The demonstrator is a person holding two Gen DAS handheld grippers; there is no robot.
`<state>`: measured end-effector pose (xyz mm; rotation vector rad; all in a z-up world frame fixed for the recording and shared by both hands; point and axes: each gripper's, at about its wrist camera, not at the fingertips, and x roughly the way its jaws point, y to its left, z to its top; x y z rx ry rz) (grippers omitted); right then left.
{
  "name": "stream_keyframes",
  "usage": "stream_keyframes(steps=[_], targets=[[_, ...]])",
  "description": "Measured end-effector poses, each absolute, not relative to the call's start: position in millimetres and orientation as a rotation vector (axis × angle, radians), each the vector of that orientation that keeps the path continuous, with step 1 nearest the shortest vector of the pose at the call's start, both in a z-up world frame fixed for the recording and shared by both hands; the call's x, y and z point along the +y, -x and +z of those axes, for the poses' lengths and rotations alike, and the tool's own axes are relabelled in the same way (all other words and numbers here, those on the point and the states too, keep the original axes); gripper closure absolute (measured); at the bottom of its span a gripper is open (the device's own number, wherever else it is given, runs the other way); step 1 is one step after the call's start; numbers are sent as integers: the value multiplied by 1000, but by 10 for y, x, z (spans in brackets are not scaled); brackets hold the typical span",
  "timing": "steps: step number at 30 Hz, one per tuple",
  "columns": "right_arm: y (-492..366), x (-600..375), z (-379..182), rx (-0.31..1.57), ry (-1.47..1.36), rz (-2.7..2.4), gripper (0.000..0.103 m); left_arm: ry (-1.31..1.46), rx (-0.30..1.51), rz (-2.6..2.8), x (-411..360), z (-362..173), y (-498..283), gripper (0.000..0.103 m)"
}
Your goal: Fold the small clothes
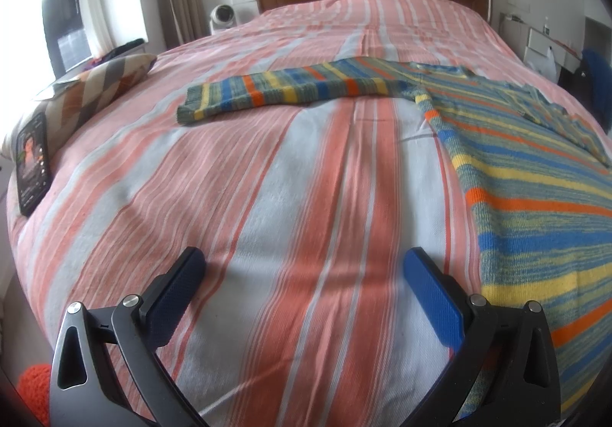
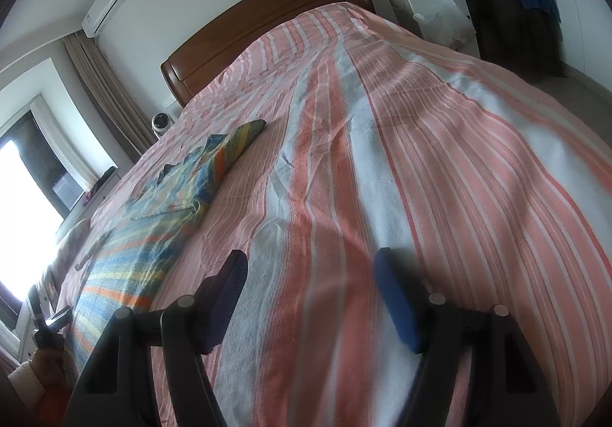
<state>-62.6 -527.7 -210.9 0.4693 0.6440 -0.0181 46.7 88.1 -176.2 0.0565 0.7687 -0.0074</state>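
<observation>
Across the bed [image 1: 306, 197], toward its foot edge and right of its middle line as the left wrist camera looks, a striped sweater [image 1: 535, 167] is laid out flat. One sleeve [image 1: 290, 88] is stretched straight toward the left side of the bed, well apart from the pillow [image 1: 103, 84] and the phone [image 1: 33, 163] that lie at that edge. The spread-out pose is judged to be deliberate: with body and sleeve opened flat, each fold line can be reached and the sleeve can be brought across the body first.

Both tools are held low over bare bedspread near the foot edge. The left hand-held gripper [image 1: 306, 297] is released, its jaws wide apart with nothing between them, and it hangs just beside the sweater's left hem. The right hand-held gripper [image 2: 311, 297] is likewise released and empty, set to the right of the garment. Flanking the sweater this way is judged to prepare a grasp from either side; no fold is seen yet on the left sleeve.

The sweater is a knit with bands of blue, yellow, orange and grey-green. In the right wrist view its far right part looks bunched or already doubled over near the shoulder, though which cannot be told. The knit looks soft and likely to sag when lifted.
</observation>
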Motion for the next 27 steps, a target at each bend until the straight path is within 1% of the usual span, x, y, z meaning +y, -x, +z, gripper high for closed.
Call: stream_keyframes(steps=[27], targets=[[654,-5262,-2092,649,-463,-26,34,-59,767,-7,873,-1764,-461,0]])
